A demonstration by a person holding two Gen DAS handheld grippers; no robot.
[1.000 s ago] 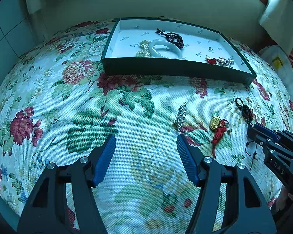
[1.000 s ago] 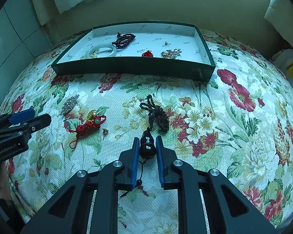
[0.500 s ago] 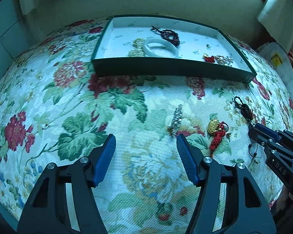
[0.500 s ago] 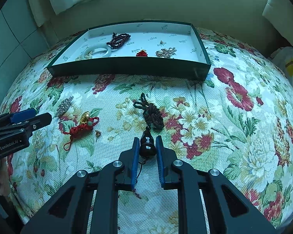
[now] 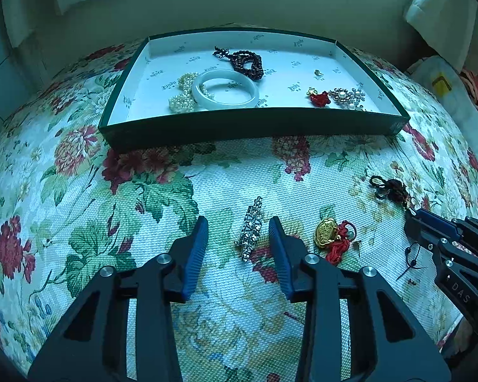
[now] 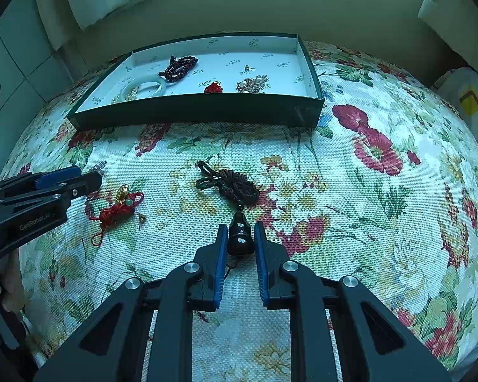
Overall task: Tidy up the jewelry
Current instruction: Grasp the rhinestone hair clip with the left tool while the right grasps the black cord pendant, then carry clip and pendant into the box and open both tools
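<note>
A green tray (image 5: 251, 124) at the back of the floral cloth holds a white bangle (image 5: 225, 93), pearls, dark red beads (image 5: 247, 62), a red charm and a brooch. My left gripper (image 5: 237, 224) is open, its jaws on either side of a sparkling rhinestone clip (image 5: 251, 227) on the cloth. A gold and red knotted charm (image 5: 333, 235) lies just right of it. My right gripper (image 6: 239, 235) is shut on the black pendant (image 6: 240, 234) of a dark corded necklace (image 6: 235, 186), which rests on the cloth. The tray also shows in the right wrist view (image 6: 194, 108).
A small loose stud (image 6: 141, 218) lies beside the red charm (image 6: 116, 208). The right gripper appears at the right edge of the left wrist view (image 5: 443, 242), the left gripper at the left edge of the right wrist view (image 6: 47, 187). The cloth drops off at the sides.
My left gripper has moved right and forward, so the rhinestone clip now lies between its jaws. My right gripper stays shut on the pendant, hardly moved.
</note>
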